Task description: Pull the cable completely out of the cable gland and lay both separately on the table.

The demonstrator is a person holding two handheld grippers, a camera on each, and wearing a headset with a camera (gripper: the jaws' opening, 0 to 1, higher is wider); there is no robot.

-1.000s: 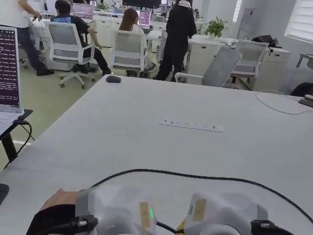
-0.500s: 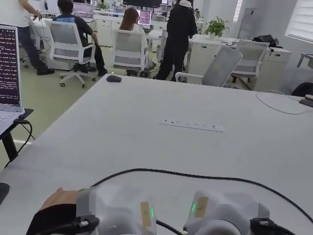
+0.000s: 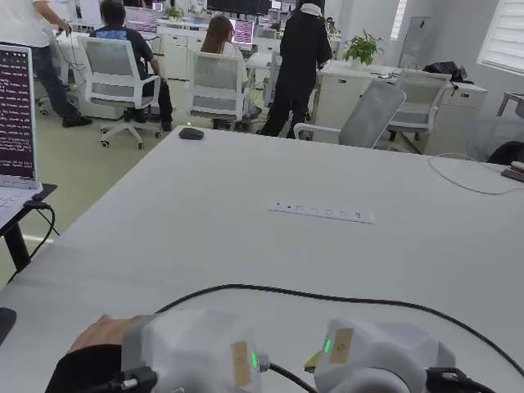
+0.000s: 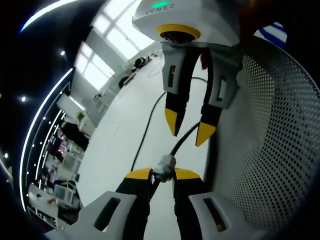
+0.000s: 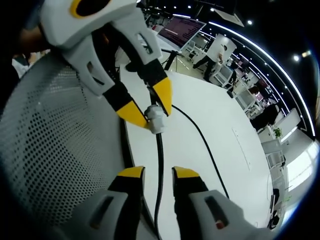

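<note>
Your left gripper (image 4: 162,175) is clamped by its yellow tips on the white cable gland (image 4: 163,163), held up by the near edge of the table (image 3: 246,221). Your right gripper (image 5: 159,173) stands apart around the black cable (image 5: 159,150) just beside the gland (not yet pinching). Pull like that and the jaws would likely slide. With a tip-only hold, the gland may also twist free and drop off the edge.

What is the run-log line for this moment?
left gripper: shut on cable gland | right gripper: open astride cable | cable: not yet out of cable gland
</note>
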